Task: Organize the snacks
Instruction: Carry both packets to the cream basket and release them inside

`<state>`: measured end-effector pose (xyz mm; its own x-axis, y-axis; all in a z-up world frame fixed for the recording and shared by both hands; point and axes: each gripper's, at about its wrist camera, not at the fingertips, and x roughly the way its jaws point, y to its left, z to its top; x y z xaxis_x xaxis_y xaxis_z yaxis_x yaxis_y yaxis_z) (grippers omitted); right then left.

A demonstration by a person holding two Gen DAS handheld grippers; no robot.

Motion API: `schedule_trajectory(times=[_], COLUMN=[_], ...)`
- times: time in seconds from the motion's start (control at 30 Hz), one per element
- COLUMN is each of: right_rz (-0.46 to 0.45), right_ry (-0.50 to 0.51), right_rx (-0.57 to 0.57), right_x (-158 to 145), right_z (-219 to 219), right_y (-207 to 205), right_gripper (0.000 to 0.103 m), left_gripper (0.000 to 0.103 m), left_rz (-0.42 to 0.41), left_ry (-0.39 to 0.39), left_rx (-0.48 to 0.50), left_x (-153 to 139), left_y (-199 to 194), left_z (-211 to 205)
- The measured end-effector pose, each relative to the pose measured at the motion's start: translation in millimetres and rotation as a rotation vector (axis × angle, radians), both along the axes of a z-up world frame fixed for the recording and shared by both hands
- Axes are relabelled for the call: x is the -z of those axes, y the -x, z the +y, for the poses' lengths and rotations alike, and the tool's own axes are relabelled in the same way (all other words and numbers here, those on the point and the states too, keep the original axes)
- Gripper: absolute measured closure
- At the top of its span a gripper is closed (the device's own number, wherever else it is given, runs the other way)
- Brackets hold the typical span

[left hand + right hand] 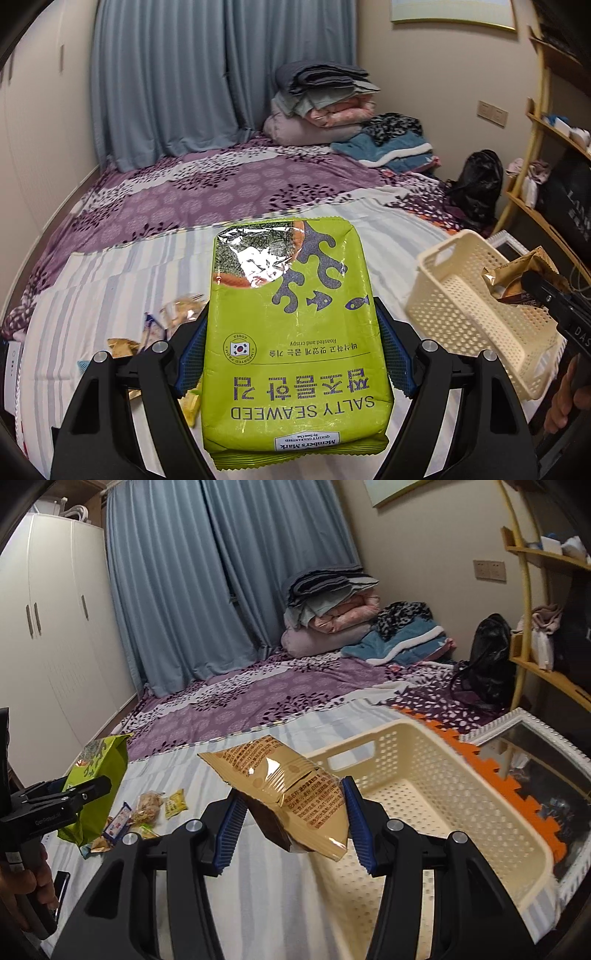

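Left claw (291, 350): closed on green seaweed pack (295, 332), held above the bed (110, 288)
Right claw (291, 823): clamped on tan snack bag (288, 794), at the near rim of the cream basket (443, 782)
Risk: slick foil likely to slip from the pads; the light basket may tip on soft bedding
Loose snacks (147, 808): on striped sheet
Room: bedroom, blue curtains (184, 590), folded quilts (332, 616), wardrobe (55, 627)

The seaweed bag (295, 332) hid part of the small snack packets (173, 321) on the bed behind it. In the right wrist view, their labels (147, 812) were too small to read, and the frame's edge cut off the basket (461, 812).
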<state>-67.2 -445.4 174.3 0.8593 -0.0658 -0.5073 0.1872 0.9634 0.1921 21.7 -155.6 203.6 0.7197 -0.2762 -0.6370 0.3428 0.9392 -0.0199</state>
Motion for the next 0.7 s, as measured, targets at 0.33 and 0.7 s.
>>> schedule_trajectory(times=[0.33,0.7], right_rz=[0.111,0.114], right_ry=[-0.015,-0.007], right_rx=[0.133,0.192], right_x=[33,37], right_z=[-73,-97], right_y=[34,58], right_gripper=[0.050,0.035], left_gripper=[0.023,0.023], left_rz=[0.005,0.023], left_ry=[-0.009,-0.001], left_rx=[0.181,0.341], left_x=[-7,-6], left_y=[19,35], left_z=[-92,-171])
